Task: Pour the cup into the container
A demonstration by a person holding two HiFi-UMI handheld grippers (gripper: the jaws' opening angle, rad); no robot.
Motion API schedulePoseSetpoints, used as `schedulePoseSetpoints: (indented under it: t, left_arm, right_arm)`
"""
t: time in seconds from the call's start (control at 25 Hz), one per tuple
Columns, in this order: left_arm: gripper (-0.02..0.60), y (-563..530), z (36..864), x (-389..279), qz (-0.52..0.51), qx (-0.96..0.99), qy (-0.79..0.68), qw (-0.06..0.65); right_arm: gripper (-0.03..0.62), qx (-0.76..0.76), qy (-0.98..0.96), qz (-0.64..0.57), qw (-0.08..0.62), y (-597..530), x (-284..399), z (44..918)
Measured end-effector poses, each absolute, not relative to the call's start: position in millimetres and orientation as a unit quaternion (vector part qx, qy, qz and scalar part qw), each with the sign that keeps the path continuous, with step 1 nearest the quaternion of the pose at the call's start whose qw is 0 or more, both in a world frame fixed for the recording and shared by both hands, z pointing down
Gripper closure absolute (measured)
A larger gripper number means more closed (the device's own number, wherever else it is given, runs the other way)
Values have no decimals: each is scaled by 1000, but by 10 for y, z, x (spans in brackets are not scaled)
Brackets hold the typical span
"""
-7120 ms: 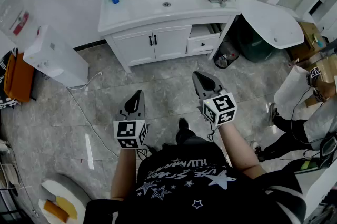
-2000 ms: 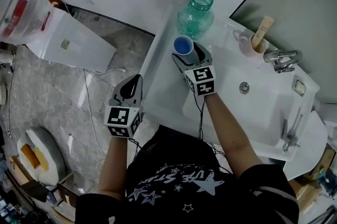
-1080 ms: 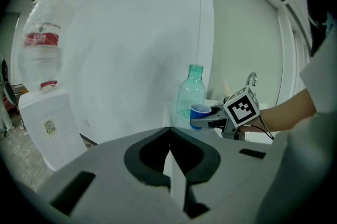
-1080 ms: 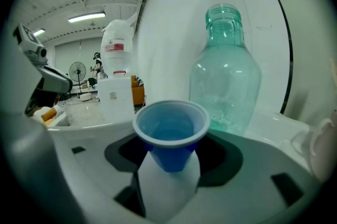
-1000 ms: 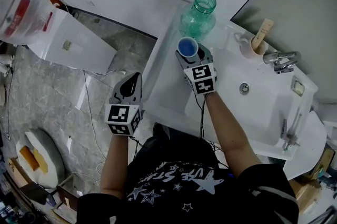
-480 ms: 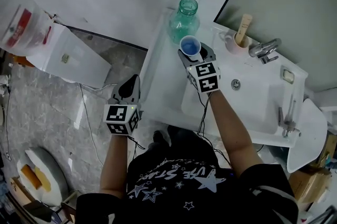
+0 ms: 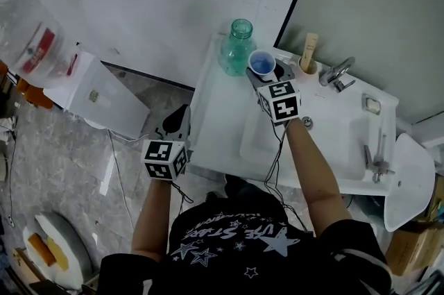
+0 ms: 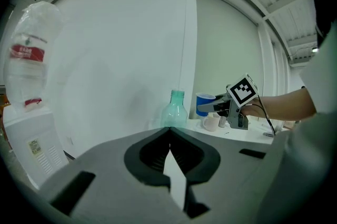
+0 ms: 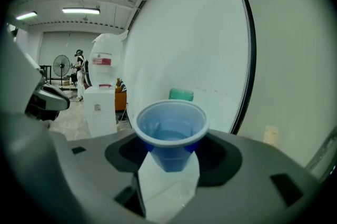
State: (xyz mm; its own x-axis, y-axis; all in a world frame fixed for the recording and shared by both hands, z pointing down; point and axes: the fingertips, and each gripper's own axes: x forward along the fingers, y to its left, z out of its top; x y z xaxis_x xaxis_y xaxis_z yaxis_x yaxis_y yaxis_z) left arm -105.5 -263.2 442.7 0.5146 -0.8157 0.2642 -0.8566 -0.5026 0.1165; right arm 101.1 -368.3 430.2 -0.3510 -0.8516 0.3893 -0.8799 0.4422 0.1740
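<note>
Above the worktop (image 7: 220,128), right tongs (image 7: 268,70) pinch a seemingly part-full blue cup (image 7: 261,63), green bottle (image 7: 238,47) just beyond them; tipping over its mouth looks next; left tongs (image 7: 179,121) pressed together.

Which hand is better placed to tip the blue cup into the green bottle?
Right. The right gripper grips the blue cup upright, close beside the mouth of the green bottle. The left gripper is shut and empty, off to the side of the counter, farther from the bottle.
</note>
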Motion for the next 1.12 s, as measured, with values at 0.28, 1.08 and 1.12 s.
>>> schedulePoseSetpoints:
  t: [0.28, 1.08, 1.12]
  left_arm:
    - [571, -2801, 4232, -1022, 83, 868, -478, 105]
    - [571, -3254, 4050, -1034, 70, 861, -493, 103]
    - [571, -3255, 4059, -1039, 70, 860, -494, 104]
  right_arm:
    - [329, 528, -818, 20, 228, -3924, 1121, 3986]
    - [330, 496, -773, -138, 370, -4695, 1188, 3674]
    - [330, 494, -771, -142, 375, -4713, 1185, 3690]
